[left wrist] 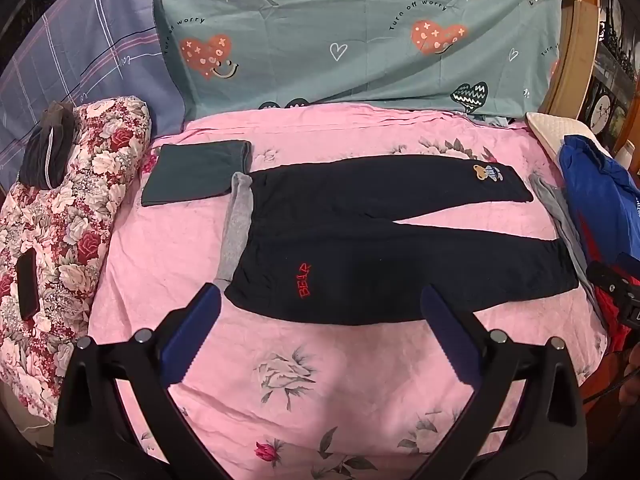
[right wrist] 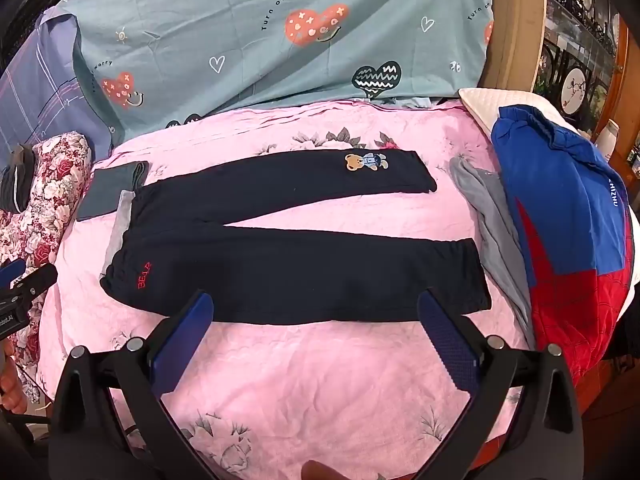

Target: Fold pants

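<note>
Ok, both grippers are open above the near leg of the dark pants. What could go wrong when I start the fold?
1. The grey garment lies tucked under the waistband of the black pants; a grab there by the left gripper may lift both.
2. The near cuff sits close to the grey cloth and blue-and-red pile; the right gripper could snag them.
3. The legs are splayed, so the fold may come out misaligned.

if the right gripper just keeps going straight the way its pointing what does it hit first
Probably the near leg of the flat dark navy pants, just ahead of the open right gripper; depth is unclear, so the pink floral bedsheet might come first.
</note>
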Tool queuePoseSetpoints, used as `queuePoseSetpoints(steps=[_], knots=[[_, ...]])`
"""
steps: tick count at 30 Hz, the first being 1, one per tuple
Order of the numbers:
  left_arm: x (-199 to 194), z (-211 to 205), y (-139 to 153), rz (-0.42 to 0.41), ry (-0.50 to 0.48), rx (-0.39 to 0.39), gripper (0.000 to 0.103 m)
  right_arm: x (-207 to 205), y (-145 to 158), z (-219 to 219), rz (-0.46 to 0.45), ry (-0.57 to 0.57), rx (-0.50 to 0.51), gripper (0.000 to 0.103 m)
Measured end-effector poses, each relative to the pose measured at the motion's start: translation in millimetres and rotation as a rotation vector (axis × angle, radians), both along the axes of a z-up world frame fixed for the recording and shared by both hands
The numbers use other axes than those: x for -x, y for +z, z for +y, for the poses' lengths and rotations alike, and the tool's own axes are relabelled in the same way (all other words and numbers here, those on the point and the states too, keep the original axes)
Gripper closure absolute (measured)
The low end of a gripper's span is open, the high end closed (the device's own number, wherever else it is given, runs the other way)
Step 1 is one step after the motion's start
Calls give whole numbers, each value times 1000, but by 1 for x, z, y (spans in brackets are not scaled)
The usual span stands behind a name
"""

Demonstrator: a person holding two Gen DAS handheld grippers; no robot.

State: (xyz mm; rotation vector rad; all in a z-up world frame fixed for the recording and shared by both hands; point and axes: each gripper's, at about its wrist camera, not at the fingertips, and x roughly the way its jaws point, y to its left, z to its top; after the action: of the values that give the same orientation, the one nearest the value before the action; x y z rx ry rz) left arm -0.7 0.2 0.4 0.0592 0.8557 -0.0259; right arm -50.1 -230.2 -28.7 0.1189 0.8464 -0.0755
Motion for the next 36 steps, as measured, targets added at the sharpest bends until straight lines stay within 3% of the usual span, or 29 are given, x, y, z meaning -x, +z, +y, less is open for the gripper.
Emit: queuePoseSetpoints(steps=[36], knots=[[0,3,-10,31,-1,-4,2,-2,-1,2,19,5,2,1]])
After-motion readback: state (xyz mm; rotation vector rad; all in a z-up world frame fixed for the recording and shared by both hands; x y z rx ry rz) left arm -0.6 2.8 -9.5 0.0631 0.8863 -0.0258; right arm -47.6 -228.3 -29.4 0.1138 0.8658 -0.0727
